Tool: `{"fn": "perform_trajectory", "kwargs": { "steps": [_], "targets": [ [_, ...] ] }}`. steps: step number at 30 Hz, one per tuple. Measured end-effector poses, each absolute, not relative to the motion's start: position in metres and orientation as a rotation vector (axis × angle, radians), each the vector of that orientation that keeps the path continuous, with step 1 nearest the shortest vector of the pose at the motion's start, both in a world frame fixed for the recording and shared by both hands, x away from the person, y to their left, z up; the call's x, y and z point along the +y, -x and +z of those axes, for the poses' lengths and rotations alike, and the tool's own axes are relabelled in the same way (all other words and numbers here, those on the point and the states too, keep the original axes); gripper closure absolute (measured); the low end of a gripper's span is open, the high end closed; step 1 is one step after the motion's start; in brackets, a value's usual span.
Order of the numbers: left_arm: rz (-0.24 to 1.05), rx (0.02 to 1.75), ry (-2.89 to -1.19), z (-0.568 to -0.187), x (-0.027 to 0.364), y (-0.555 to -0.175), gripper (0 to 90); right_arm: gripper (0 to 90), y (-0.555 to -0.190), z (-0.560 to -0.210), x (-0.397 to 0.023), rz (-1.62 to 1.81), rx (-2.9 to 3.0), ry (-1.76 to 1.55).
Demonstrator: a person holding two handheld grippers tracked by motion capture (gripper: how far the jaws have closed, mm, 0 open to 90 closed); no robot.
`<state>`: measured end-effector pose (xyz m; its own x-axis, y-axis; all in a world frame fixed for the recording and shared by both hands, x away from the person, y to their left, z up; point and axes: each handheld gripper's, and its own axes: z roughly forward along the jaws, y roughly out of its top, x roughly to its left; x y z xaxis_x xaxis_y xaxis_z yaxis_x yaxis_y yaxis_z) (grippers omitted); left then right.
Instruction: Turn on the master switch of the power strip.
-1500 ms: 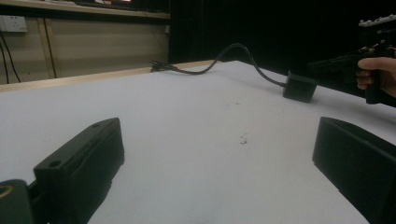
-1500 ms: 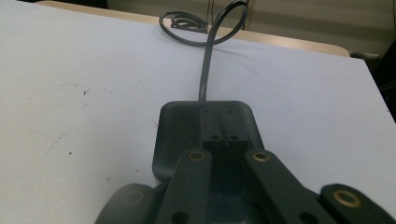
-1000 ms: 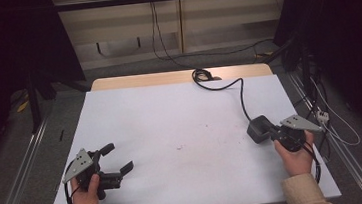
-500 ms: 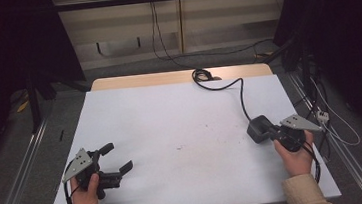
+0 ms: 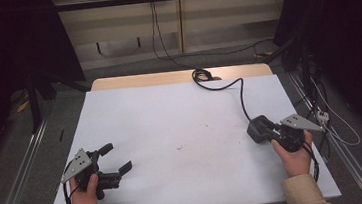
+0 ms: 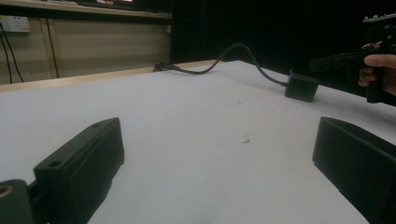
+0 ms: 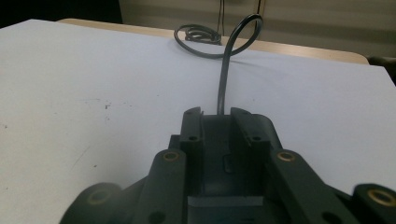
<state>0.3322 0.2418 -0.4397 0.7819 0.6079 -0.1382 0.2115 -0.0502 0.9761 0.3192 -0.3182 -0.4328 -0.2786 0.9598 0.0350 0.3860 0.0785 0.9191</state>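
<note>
White bench: the right tool is clamping a black adapter while the left tool is resting open, gripping nothing.

Surface: white sheet, wooden far edge.
On it: black adapter block, cable coiled at far edge.

I see dim, even light on the white table, darkness swallowing both sides of the room. My nearest jaws blur; soft grain everywhere, no glare.
</note>
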Motion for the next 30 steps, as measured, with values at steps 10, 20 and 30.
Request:
{"fn": "perform_trajectory", "kwargs": {
  "steps": [10, 20, 30],
  "targets": [
    [0.365, 0.667, -1.621, -0.44, 0.242, -0.332, 1.8, 55.7, -0.322, -0.434, -0.316, 1.191, 1.737, -1.372],
    [0.363, 0.666, -1.621, -0.439, 0.241, -0.332, 1.8, 34.8, -0.321, -0.433, -0.314, 1.207, 1.731, -1.401],
    [0.363, 0.666, -1.618, -0.439, 0.243, -0.332, 1.8, 23.8, -0.317, -0.433, -0.308, 1.225, 1.759, -1.379]
  ]
}}
